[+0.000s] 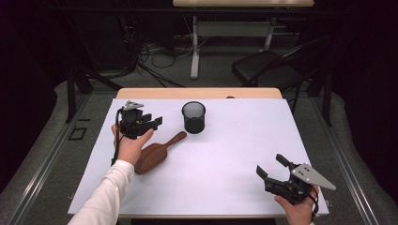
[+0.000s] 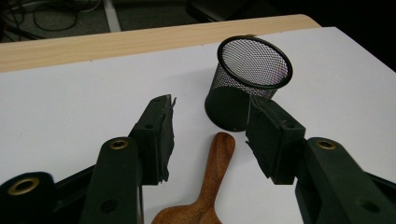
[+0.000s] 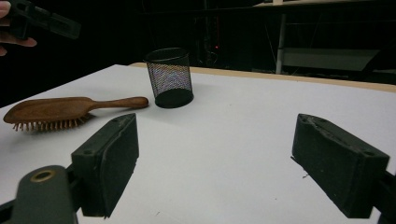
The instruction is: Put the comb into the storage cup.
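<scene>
A wooden hairbrush (image 1: 154,155) lies bristles down on the white tabletop (image 1: 234,154), its handle (image 2: 217,161) pointing at a black mesh pen cup (image 1: 194,117) that stands upright just beyond it. My left gripper (image 1: 155,123) hovers over the handle end with its jaws apart. In the left gripper view the left gripper (image 2: 211,109) straddles the handle from above, pads clear of it. My right gripper (image 1: 271,165) rests near the front right corner, open and empty. The right gripper view shows the right gripper (image 3: 217,123), the hairbrush (image 3: 51,111) and the cup (image 3: 169,77) farther off.
The table's wooden far edge (image 1: 197,93) runs behind the cup. Beyond it stand a black chair (image 1: 267,68) and a desk leg (image 1: 195,51) among floor cables. White surface stretches between the two grippers.
</scene>
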Motion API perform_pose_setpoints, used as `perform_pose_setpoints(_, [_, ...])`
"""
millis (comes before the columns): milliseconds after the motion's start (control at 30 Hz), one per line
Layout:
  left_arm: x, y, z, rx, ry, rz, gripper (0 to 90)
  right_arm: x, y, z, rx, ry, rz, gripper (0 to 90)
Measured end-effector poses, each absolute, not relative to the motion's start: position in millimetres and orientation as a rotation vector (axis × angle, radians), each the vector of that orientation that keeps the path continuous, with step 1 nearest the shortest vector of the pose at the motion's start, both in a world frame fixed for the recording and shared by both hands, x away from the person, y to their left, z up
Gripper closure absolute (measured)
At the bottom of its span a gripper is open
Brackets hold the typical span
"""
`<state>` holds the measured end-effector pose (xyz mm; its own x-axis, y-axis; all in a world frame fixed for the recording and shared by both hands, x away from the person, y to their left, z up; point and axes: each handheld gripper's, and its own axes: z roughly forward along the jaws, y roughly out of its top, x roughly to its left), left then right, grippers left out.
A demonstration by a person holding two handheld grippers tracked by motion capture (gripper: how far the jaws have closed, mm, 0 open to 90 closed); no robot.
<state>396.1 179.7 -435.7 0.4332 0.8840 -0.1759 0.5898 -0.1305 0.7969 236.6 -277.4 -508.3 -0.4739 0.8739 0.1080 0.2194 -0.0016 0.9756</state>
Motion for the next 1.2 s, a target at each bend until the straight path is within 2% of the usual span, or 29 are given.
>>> perform_pose_setpoints(133, [402, 176, -439, 1.85, 1.27, 0.411, 54.6, 237, -278, -508, 1.132, 1.721, 1.513, 14.3])
perform_pose_setpoints(367, [410, 174, -444, 1.855, 1.312, 0.424, 55.4, 237, -278, -509, 1.13, 1.724, 1.512, 14.3])
perform_pose_setpoints(867, [421, 170, -462, 1.896, 1.389, 0.463, 79.6, 238, -278, -509, 1.133, 1.725, 1.517, 14.3])
perform_pose_setpoints(1200, [428, 163, -475, 1.905, 1.421, 0.426, 89.4, 238, -279, -509, 1.132, 1.726, 1.518, 14.4])
